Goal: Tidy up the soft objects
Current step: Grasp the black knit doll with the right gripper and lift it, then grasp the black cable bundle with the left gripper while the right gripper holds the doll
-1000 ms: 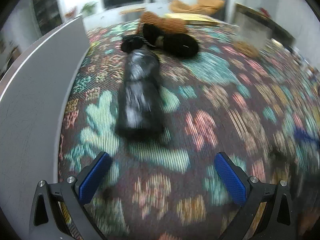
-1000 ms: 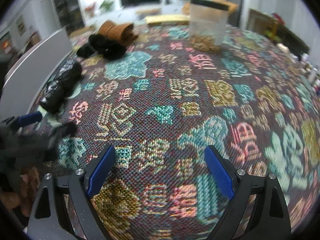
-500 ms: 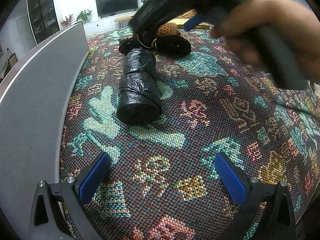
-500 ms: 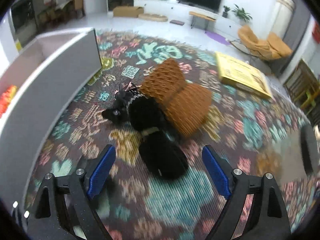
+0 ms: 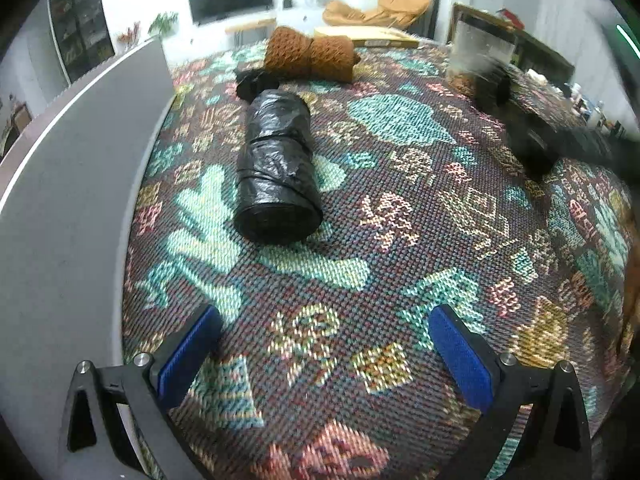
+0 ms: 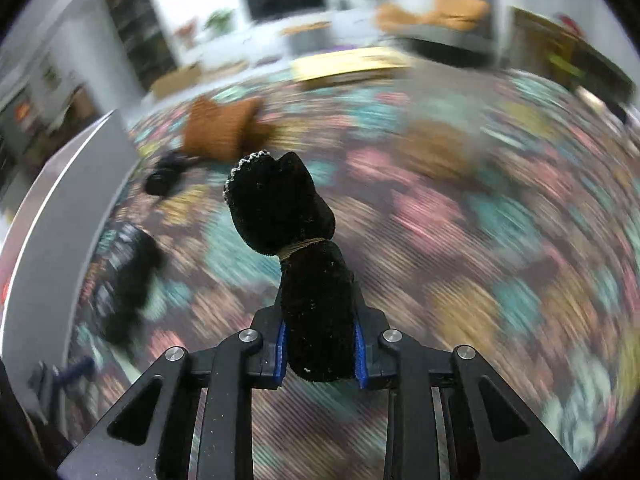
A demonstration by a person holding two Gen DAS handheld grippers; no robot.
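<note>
Right gripper pinches a black soft toy above the patterned cloth; left gripper hangs with nothing in it.

The patterned woven cloth [image 5: 400,128] covers the whole surface; whether a desk lies beneath cannot be told. A grey panel [image 5: 68,208] stands along its left edge. A roll of black plastic bags [image 5: 276,168] lies on the cloth near the panel. Beyond it rests a brown knitted item [image 5: 310,58], with a small black soft item [image 5: 250,82] just beside its left end. The right gripper [image 6: 320,344] has its jaws closing on the lower end of the black soft toy [image 6: 296,240], blue pads pressing both sides, the toy's upper end standing free. The left gripper [image 5: 320,348] holds its jaws spread wide over bare cloth.
</note>
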